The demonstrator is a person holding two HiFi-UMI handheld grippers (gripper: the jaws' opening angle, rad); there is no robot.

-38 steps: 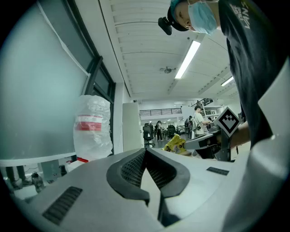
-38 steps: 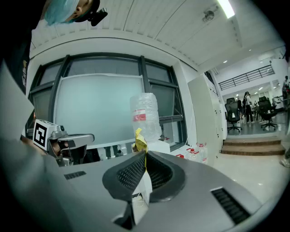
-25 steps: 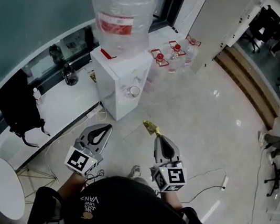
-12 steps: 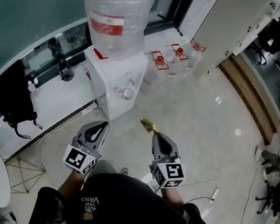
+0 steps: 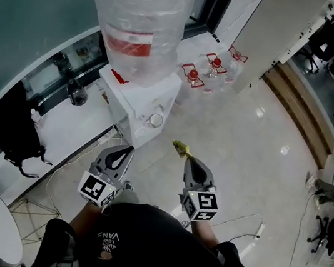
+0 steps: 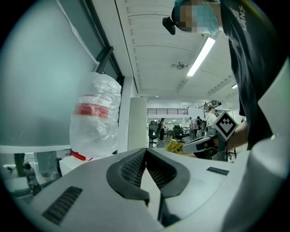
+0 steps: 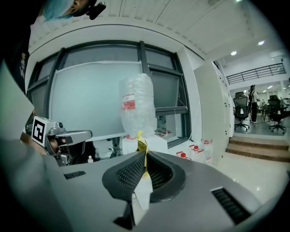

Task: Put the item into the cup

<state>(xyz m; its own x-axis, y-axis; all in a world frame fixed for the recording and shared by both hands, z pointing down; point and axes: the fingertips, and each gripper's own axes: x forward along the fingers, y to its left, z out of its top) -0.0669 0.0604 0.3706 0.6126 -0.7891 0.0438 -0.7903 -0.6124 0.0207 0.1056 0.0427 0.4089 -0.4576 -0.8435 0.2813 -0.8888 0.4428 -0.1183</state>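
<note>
A small yellow packet (image 5: 181, 148) sticks out of my right gripper (image 5: 189, 159), which is shut on it. In the right gripper view the packet (image 7: 142, 146) stands pinched between the dark pads. A paper cup (image 5: 155, 119) sits on the ledge of the white water dispenser (image 5: 136, 96), ahead and left of the packet. My left gripper (image 5: 127, 150) is held level beside the right one, shut with nothing in it; its jaws meet in the left gripper view (image 6: 146, 152). Both grippers are in the air, short of the dispenser.
A large clear water bottle (image 5: 139, 17) tops the dispenser. Spare bottles with red caps (image 5: 204, 71) stand on the floor behind it. A white counter (image 5: 60, 124) with a black bag (image 5: 17, 127) runs along the window at left. Cables (image 5: 247, 222) lie on the glossy floor.
The dispenser now looks larger and nearer in the head view, so I have come closer to it. Both grippers keep their pose, and the packet stays clamped in the right one.
</note>
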